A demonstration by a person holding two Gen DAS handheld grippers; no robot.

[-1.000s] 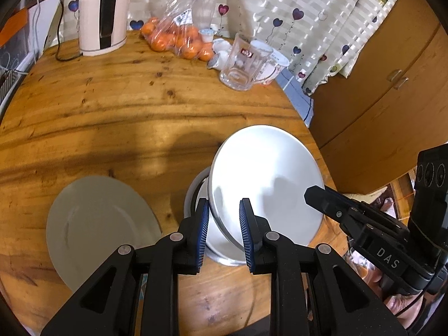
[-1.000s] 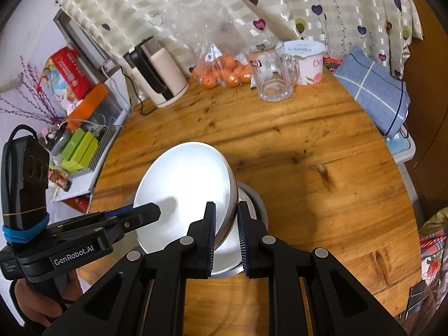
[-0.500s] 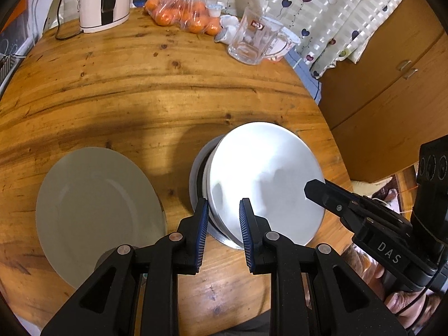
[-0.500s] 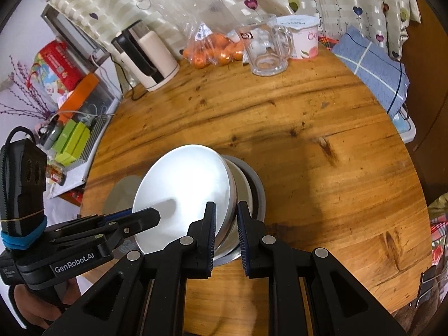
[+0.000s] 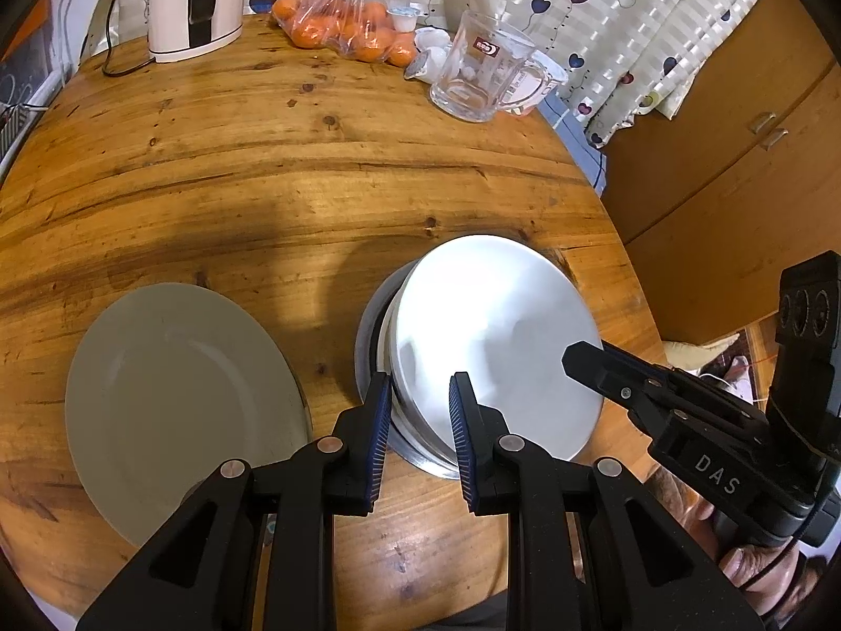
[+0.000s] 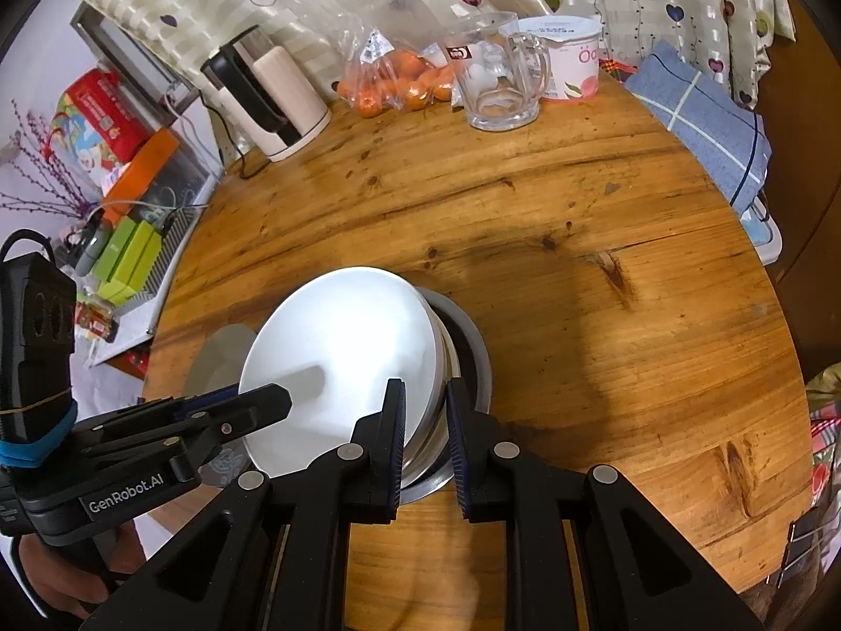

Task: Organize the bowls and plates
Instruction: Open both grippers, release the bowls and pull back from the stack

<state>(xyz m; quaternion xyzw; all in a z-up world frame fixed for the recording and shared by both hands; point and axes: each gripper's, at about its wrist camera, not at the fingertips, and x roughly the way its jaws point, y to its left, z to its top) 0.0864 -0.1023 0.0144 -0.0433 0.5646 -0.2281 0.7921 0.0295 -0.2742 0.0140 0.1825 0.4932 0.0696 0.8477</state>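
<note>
Since a second ago you have brought the white bowl [image 5: 494, 331] down: it was tilted up clear above the steel bowl [image 5: 420, 452], and now it sits low inside it, leaning only a little, on what looks like another pale rim beneath (I cannot tell what that one is). The view over the bench [image 5: 273, 168] has also tipped further downward, so the glass mug [image 5: 473, 79] and kettle [image 5: 194, 0] show higher in the left wrist picture.

Your left tongs [image 5: 420, 436] straddle the near edge of the white bowl, on the side toward the grey plate [image 5: 178, 399]; the gap between the pads is wider than the rim, and I cannot tell whether they pinch it. Your right tongs [image 6: 426, 436] are clenched on the bowl's opposite edge, taking in the steel rim as well.

The grey plate lies flat and bare, just beside the steel bowl. Far beyond the steel bowl, the plastic bag [image 5: 347, 26] holds oranges, the glass mug has small white things seen through it, and a lidded pink tub [image 6: 567, 63] stands touching the mug.
</note>
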